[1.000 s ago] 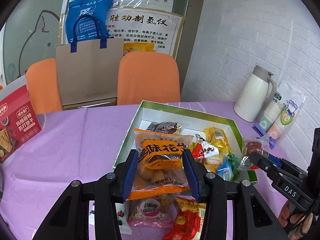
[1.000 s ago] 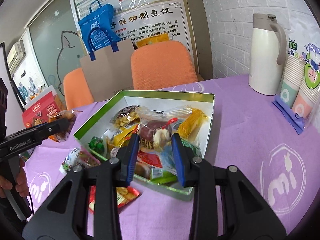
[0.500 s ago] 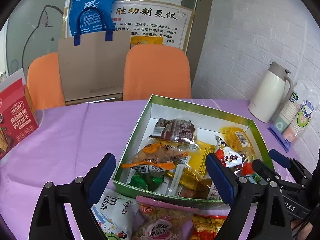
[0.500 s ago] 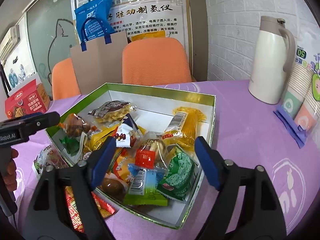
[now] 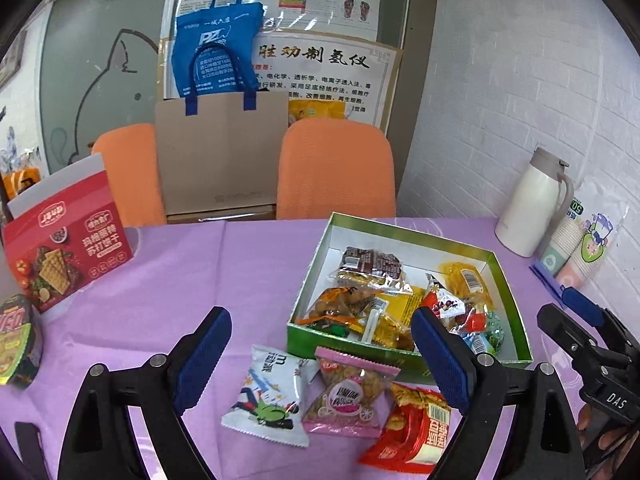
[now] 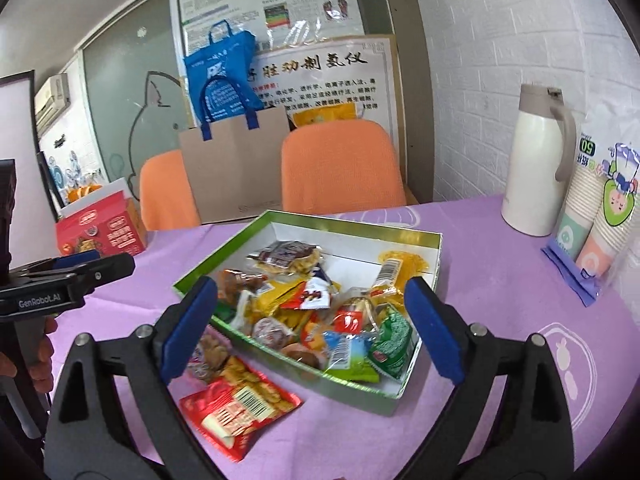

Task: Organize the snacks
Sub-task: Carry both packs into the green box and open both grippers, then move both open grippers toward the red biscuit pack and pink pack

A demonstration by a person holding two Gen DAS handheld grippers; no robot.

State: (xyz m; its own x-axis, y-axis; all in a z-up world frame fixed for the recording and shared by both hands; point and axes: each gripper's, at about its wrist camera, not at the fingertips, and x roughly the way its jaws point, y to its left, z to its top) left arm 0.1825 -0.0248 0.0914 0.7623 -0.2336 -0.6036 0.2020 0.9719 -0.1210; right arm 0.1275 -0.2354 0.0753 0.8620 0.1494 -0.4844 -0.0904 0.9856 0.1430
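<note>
Both claws now apart, empty, back from green box on purple tablecloth.

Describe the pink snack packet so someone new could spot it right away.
Find the green box of snacks on the purple tablecloth. Three packets lie outside its near wall; the pink packet is the middle one, between a white packet and a red packet.

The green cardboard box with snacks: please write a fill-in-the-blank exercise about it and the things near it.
1. The green cardboard box stands on a ____ tablecloth.
2. Both the left gripper and the right gripper are ____.
3. The pink snack packet lies ____ the box.
4. The white thermos jug has a ____ lid.

Missing words: purple; open; outside; beige
</note>
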